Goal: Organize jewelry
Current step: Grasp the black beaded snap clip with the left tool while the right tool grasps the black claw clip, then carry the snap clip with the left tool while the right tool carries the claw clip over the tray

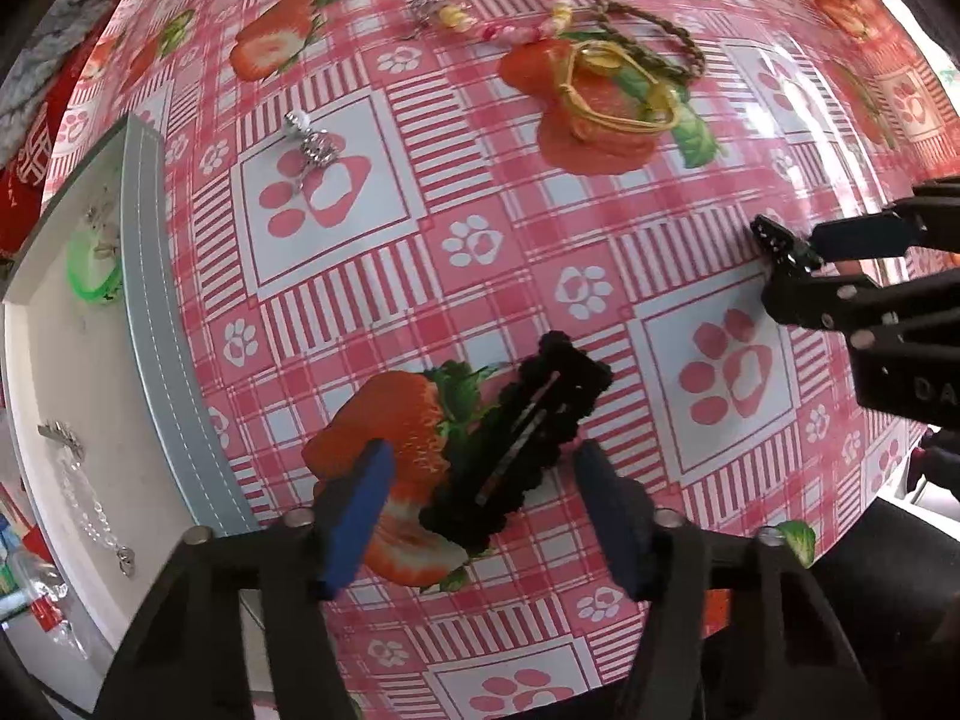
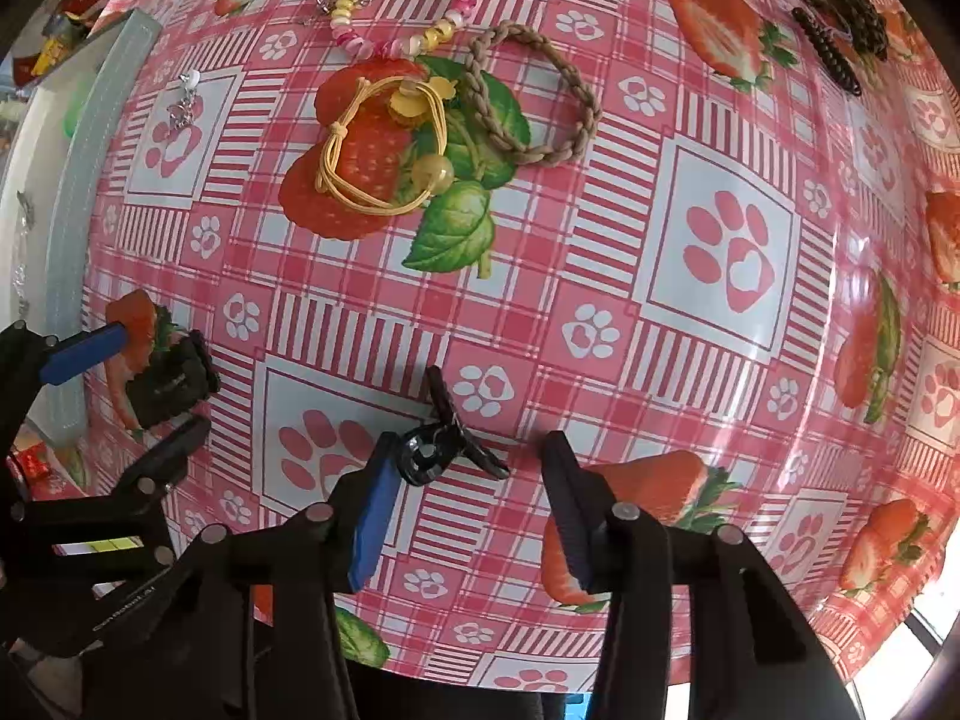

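Note:
A black scallop-edged snap hair clip lies on the strawberry-print tablecloth between the fingers of my left gripper. Both blue pads stand apart from it, so the gripper is open. From the right wrist view the same clip and left gripper show at the left edge. My right gripper points down over a small black hair claw. The claw sits close to the left pad, well clear of the other pad, and the gripper is open. In the left wrist view, the right gripper appears at the right.
A white tray with a grey stitched rim at the left holds a green bracelet and a clear bead chain. Farther back lie a silver rhinestone piece, a yellow cord tie, a braided brown bracelet and a pink-yellow bead bracelet.

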A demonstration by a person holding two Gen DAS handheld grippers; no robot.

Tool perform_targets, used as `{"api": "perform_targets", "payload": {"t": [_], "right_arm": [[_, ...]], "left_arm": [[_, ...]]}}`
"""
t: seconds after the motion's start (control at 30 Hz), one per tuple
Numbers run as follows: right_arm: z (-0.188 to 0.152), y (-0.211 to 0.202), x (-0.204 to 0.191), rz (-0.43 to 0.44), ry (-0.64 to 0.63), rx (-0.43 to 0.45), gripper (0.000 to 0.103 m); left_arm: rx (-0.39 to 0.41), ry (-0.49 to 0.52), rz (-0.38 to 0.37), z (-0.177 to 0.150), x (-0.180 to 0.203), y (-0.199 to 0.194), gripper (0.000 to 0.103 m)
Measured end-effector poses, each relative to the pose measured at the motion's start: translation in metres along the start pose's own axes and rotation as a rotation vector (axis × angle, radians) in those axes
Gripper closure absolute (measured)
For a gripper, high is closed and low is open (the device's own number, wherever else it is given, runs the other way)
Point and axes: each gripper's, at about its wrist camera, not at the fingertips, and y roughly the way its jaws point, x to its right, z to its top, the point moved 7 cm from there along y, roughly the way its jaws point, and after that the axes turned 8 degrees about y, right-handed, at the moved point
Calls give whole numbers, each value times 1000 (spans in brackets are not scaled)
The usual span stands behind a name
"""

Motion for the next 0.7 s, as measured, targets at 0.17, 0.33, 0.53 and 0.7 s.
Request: {"api": "perform_targets", "payload": {"t": [0.17,0.33,0.53,0.7], "right_arm": [[-1,-1,7,-19,4,6,64],[3,-9,14,9,18,16,74],[12,-24,25,53,42,29,74],[18,-41,35,77,56,46,74]], "left_arm": [[-4,-10,-28,3,4,-6,62],[9,-75,-96,3,-6,-17,62],[40,-111,-111,2,-20,-30,62],[78,-135,-116,6,-30,-51,62]]}}
